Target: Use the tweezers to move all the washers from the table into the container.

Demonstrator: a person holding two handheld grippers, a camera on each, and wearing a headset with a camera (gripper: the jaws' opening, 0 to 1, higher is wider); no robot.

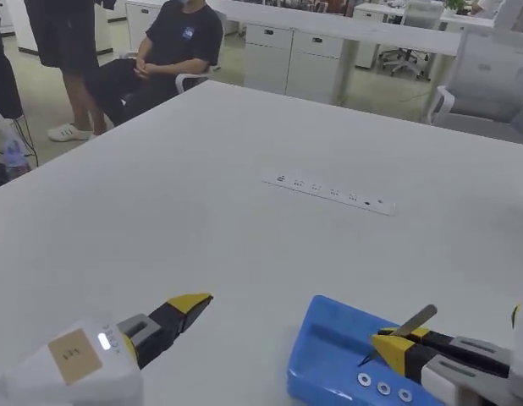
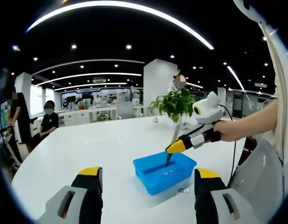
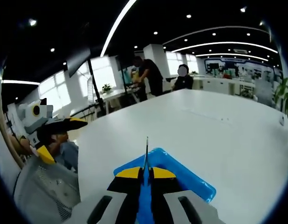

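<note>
- Gripping the tweezers, your right gripper had its yellow-tipped jaws pinched narrow on them, and the slim grey metal strip stuck out past the jaws on both sides.
- In the left gripper view, the tweezers slanted downward with their point inside the container. You could not tell from the pictures whether the point touched its floor.
- The container was a shallow, rectangular blue tray with low walls and rounded corners. It sat on the white desk, close to you and towards your right.
- Three washers lay in a short row on the container's floor, just beside your right gripper's tip. They were small, flat, pale rings, each with a dark hole in the middle.
- In the left gripper view, one or two more pale ring shapes lay on the desk just beside the container's near wall. They were too small for you to be sure they were washers.
- Your left gripper hovered over bare desk to the left of the container and apart from it. Its jaws were spread wide with nothing between them.
- A white power strip lay flat on the desk well beyond the container, and a seated person was at the desk's far corner.
</note>
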